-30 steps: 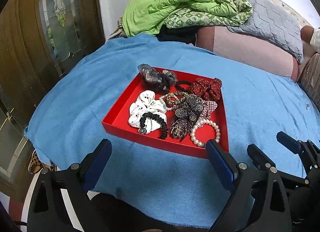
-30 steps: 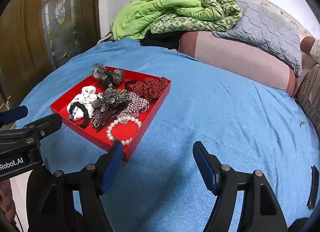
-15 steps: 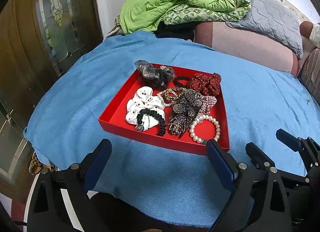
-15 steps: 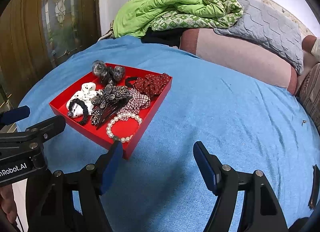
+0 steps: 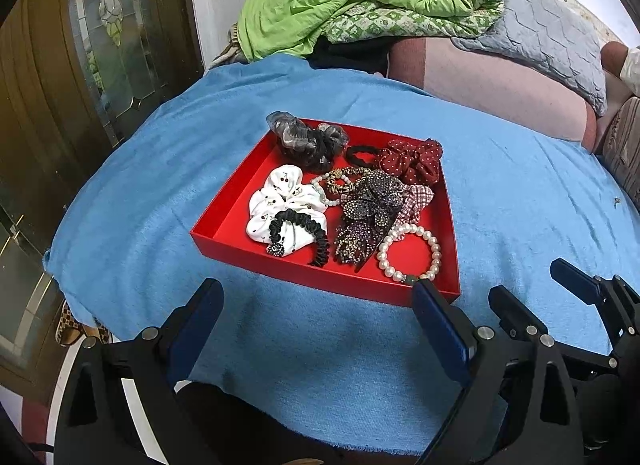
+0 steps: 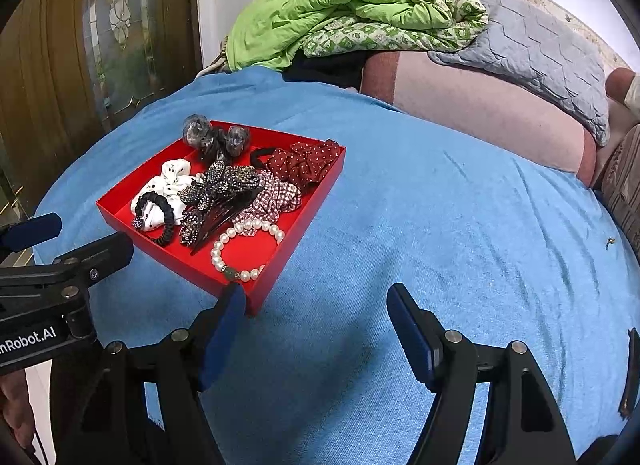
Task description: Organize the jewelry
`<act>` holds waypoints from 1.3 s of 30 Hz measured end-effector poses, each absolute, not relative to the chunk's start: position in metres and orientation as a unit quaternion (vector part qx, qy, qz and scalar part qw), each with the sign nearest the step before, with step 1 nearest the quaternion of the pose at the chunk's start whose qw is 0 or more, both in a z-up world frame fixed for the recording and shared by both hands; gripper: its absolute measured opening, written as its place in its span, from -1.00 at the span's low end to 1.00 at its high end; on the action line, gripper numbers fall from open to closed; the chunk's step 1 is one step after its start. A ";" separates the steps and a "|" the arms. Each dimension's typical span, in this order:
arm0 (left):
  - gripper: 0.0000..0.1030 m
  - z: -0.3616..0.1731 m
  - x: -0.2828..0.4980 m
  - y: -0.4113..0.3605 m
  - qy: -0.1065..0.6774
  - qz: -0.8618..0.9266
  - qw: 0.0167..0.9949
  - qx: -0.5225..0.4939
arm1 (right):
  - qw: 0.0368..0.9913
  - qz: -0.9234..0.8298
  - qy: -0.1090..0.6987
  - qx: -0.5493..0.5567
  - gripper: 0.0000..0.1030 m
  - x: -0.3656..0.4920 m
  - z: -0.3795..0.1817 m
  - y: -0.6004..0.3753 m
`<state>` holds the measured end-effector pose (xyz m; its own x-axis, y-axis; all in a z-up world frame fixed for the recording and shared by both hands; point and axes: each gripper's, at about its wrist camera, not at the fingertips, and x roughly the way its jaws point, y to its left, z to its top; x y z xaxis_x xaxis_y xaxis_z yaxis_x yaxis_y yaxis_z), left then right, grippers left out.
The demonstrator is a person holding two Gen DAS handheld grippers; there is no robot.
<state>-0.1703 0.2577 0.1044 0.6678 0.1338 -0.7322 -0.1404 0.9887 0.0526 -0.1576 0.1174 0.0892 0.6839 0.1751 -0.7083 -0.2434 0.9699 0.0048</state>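
One square red tray [image 5: 224, 221] holds frilly scrunchies [image 5: 286, 201] and round pearls [image 5: 408, 251].

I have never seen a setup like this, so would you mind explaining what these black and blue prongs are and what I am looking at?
There is no robot here: a person holds a two-finger gripper in each hand, each carrying a fisheye camera looking along its fingers. One picture comes from the left gripper, the other from the right gripper. Both are open and hold nothing. On the blue blanket sits a red tray holding a pearl bracelet, a white scrunchie, a red dotted scrunchie and a beaded butterfly clip.
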 end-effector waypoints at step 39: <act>0.83 0.093 -0.165 0.261 0.414 0.069 0.907 -0.013 | 0.911 0.128 0.389 -0.048 0.53 -0.156 0.083 0.119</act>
